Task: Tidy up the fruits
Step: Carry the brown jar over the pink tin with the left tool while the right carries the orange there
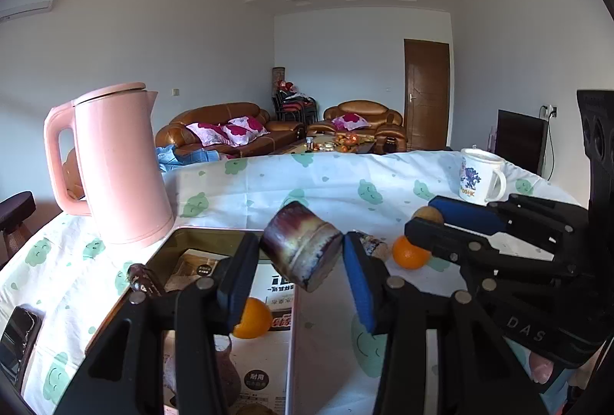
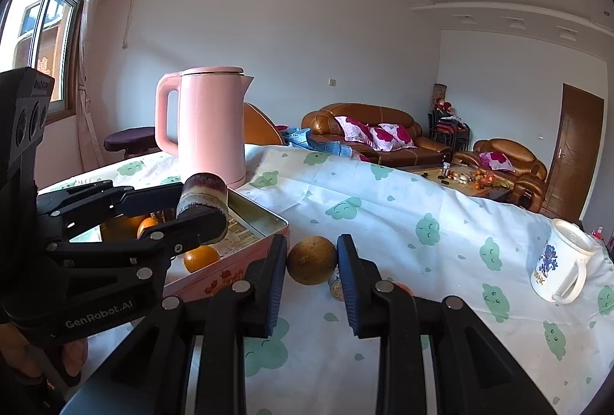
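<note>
My left gripper (image 1: 299, 244) is shut on a short purple sugarcane piece (image 1: 301, 248), tilted, above the open pink tin (image 1: 199, 236). The right wrist view shows the same piece (image 2: 203, 192) over the tin (image 2: 245, 257), which has oranges (image 2: 201, 257) in it. One orange (image 1: 251, 317) shows under my left finger. My right gripper (image 2: 311, 246) is shut on a round brown fruit (image 2: 311, 260) just right of the tin. On the cloth lie a loose orange (image 1: 408, 253) and another cane piece (image 1: 370, 246).
A tall pink kettle (image 1: 119, 165) stands behind the tin at the left. A white printed mug (image 2: 564, 261) sits at the right on the cloud-patterned tablecloth (image 2: 383, 207). A dark phone (image 1: 15, 342) lies near the left edge. Sofas stand beyond the table.
</note>
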